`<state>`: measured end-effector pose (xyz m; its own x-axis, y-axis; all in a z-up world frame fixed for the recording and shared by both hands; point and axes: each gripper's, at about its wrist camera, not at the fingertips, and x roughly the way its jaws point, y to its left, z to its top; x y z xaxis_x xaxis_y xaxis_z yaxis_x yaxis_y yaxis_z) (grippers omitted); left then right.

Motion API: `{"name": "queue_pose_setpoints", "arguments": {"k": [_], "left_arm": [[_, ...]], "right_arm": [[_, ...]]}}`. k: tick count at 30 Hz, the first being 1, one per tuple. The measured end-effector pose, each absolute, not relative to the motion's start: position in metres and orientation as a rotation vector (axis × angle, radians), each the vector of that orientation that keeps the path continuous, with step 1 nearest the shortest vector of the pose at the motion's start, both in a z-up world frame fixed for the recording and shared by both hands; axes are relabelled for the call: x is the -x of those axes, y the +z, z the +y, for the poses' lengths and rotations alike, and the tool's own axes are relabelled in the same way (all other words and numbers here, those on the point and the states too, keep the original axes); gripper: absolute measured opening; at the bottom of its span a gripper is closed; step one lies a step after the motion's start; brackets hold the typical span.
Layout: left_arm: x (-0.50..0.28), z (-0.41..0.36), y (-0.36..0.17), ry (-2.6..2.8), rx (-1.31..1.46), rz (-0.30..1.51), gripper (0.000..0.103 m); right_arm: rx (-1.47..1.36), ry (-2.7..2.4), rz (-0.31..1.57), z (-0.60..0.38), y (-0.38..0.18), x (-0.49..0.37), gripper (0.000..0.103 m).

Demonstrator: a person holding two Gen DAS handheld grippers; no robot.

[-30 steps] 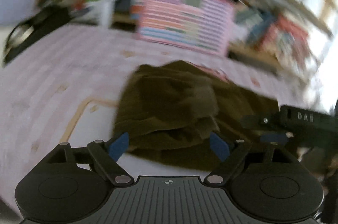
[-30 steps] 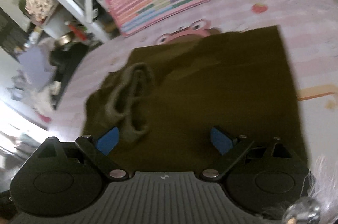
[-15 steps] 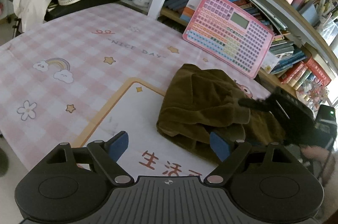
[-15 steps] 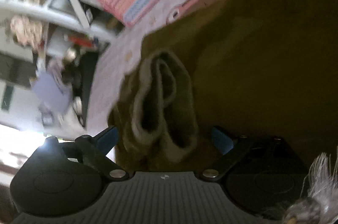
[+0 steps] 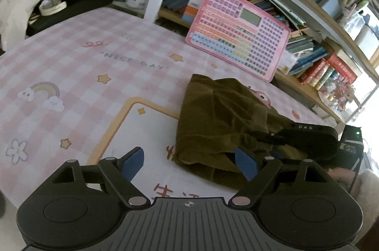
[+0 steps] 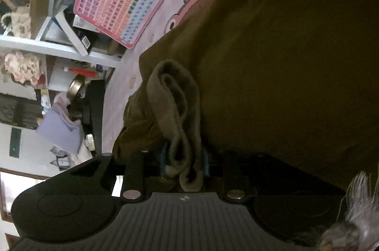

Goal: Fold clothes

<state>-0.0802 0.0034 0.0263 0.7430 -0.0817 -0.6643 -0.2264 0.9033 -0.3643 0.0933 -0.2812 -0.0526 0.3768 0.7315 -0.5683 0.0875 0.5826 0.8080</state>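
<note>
The main risk sits with the right hand-held gripper [image 6: 183,164], whose blue pads are closed on a bunched, ribbed band of the olive-brown garment [image 5: 220,123]. That band is thick and rolled into several layers, so the pinch may have caught more plies than intended; lifting then would drag the whole heap instead of one edge, and the fold would come out lumpy. If instead only the outer roll is pinched, it could slide free under the cloth's weight. A second risk is collision: in the left wrist view the right tool lies across the garment just beside the left hand-held gripper [image 5: 189,163], so a careless reach could knock the two together. The pink keyboard toy [image 5: 239,32] leaning against the bookshelf [image 5: 308,21] stands near the cloth's far edge, and a wide sweep could tip it.

The left hand-held gripper is spread wide and holds nothing, hovering over the white panel of the pink checked bench cover [image 5: 71,66], near the cloth's closest corner.

The garment lies on the bench, right of centre in the left view, partly covering a cartoon frog print [image 6: 196,0]. It looks soft and heavy, dark olive, crumpled rather than flat, with loose ridges and one layer already doubled over another
</note>
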Motion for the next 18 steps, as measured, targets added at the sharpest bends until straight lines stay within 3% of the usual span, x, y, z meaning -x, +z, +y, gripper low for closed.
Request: {"name": "queue_pose_setpoints", "arguments": {"k": [3, 13, 18], "left_arm": [[0.076, 0.005, 0.027, 0.051, 0.439, 0.734, 0.087], [0.058, 0.007, 0.026, -0.069, 0.404, 0.730, 0.087], [0.052, -0.010, 0.024, -0.074, 0.271, 0.742, 0.087]], "right_arm": [[-0.832, 0.469, 1.103, -0.286, -0.042, -0.084, 0.043], [-0.441, 0.352, 0.908, -0.293, 0.010, -0.016, 0.064], [-0.190, 0.137, 0.787, -0.288, 0.022, 0.025, 0.083]]}}
